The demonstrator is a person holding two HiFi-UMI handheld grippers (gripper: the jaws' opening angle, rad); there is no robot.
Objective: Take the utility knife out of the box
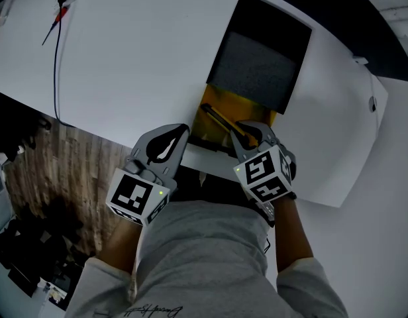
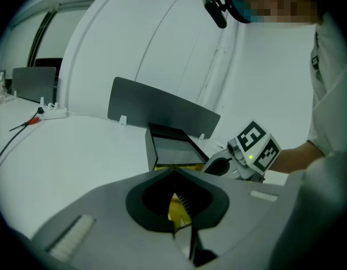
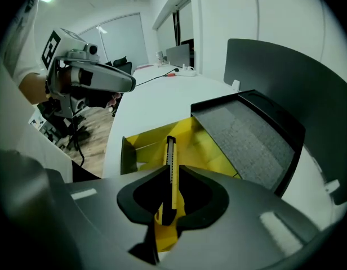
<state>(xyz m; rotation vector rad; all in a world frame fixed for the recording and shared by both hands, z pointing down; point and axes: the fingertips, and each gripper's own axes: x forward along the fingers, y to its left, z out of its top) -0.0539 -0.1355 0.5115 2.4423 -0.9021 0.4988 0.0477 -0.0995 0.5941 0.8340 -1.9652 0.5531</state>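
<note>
An open box point(image 1: 214, 105) with a yellow inside lies on the white table, its black foam-lined lid point(image 1: 260, 61) folded back away from me. The yellow and black utility knife point(image 1: 222, 120) lies slantwise in it. My right gripper point(image 1: 247, 130) points steeply down over the knife's near end. In the right gripper view the knife point(image 3: 171, 151) runs between the parted jaws point(image 3: 172, 170), and no pad visibly presses on it. My left gripper point(image 1: 184, 130) is shut, its tips at the box's near left corner. Through its finger gap point(image 2: 174, 173) a bit of yellow box shows.
A black cable with a red clip point(image 1: 56, 25) lies at the table's far left. The table's near edge runs just behind both grippers, with wooden floor point(image 1: 65, 171) below. A grey divider panel point(image 2: 162, 111) stands beyond the box, and a power strip point(image 2: 52, 112) lies further left.
</note>
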